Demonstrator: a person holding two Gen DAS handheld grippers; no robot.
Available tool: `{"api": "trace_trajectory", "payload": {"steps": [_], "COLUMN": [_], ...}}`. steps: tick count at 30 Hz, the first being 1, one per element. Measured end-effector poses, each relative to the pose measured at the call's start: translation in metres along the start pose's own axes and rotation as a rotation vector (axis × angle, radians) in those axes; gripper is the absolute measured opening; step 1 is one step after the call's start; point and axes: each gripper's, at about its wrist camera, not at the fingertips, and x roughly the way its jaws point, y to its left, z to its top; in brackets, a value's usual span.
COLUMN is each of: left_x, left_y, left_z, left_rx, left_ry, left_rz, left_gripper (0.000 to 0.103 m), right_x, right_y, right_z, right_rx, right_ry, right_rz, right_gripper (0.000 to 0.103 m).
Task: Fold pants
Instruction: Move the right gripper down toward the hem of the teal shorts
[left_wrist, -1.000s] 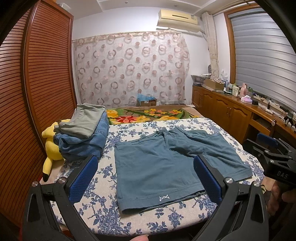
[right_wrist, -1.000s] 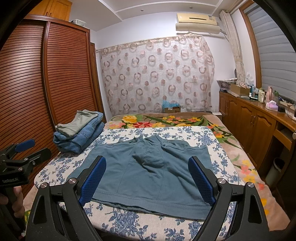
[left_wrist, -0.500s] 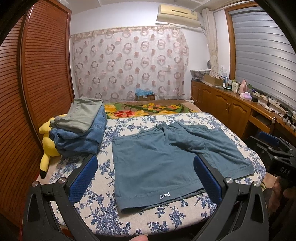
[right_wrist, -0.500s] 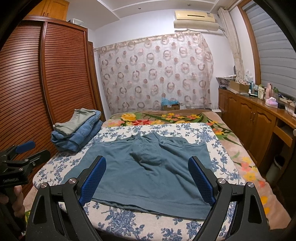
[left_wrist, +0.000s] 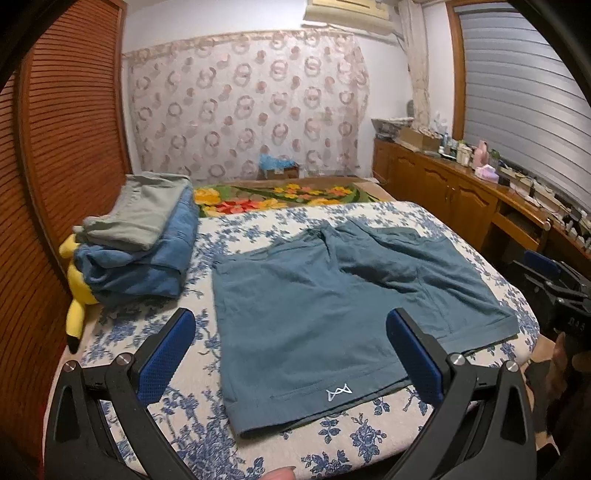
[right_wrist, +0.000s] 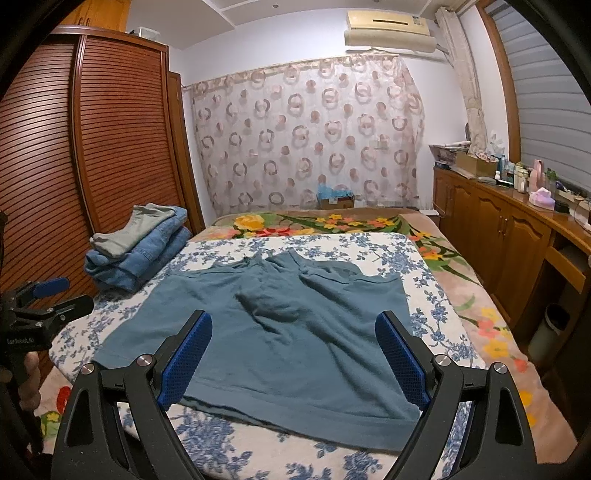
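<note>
Left gripper (left_wrist: 290, 354): 2 blue-padded fingers (left_wrist: 168, 356) spread wide, nothing between them, hovering off the near edge of the bed (left_wrist: 332, 446). Right gripper (right_wrist: 293, 360): same, 2 fingers (right_wrist: 186, 363) released and apart, empty, also above the near edge. Each gripper is visible at the margin of the other's view, held by a hand.

1 pair of teal pants (left_wrist: 332, 306), short-legged, lies flat on the blue-floral sheet (left_wrist: 373, 218), unfolded. In the left wrist view one leg hem with a small white logo (left_wrist: 338, 393) sits at the near edge; the other leg reaches the right edge. Fabric is rumpled around the crotch, mid-bed. Neither gripper touches it.

1 stack of folded clothes (left_wrist: 136, 243) at the bed's left edge, well apart from the pants: 1 grey-green piece on top of folded blue denim; cannot tell how many denim pieces. 1 yellow plush toy (left_wrist: 77, 291) is wedged between the stack and the slatted wardrobe (left_wrist: 70, 140), partly hidden.

1 floral blanket (left_wrist: 273, 194) covers the far end of the bed. 1 ring-patterned curtain (right_wrist: 306, 133) hangs behind it, 1 air conditioner (right_wrist: 389, 31) above. 1 wooden counter (right_wrist: 502, 206) runs along the right wall with bottles and boxes on it, too small to count.
</note>
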Motion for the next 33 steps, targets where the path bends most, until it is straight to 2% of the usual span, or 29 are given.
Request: {"api": "trace_trajectory", "payload": {"steps": [14, 19, 27, 33], "left_x": [0.043, 0.058, 0.078, 0.095], "left_y": [-0.015, -0.019, -0.031, -0.038], "left_z": [0.01, 0.014, 0.022, 0.021], "left_rx": [0.063, 0.067, 0.1, 0.111], "left_ry": [0.063, 0.092, 0.112, 0.158], "left_rz": [-0.04, -0.119, -0.129, -0.163], "left_gripper": [0.103, 0.103, 0.103, 0.103], "right_x": [0.009, 0.017, 0.038, 0.065], "right_y": [-0.011, -0.019, -0.039, -0.053], "right_z": [0.01, 0.015, 0.033, 0.046], "right_rx": [-0.015, -0.029, -0.037, -0.054], "right_ry": [0.034, 0.055, 0.116, 0.207], "right_rz": [-0.015, -0.021, -0.045, -0.071], "right_gripper": [0.091, 0.09, 0.082, 0.077]}}
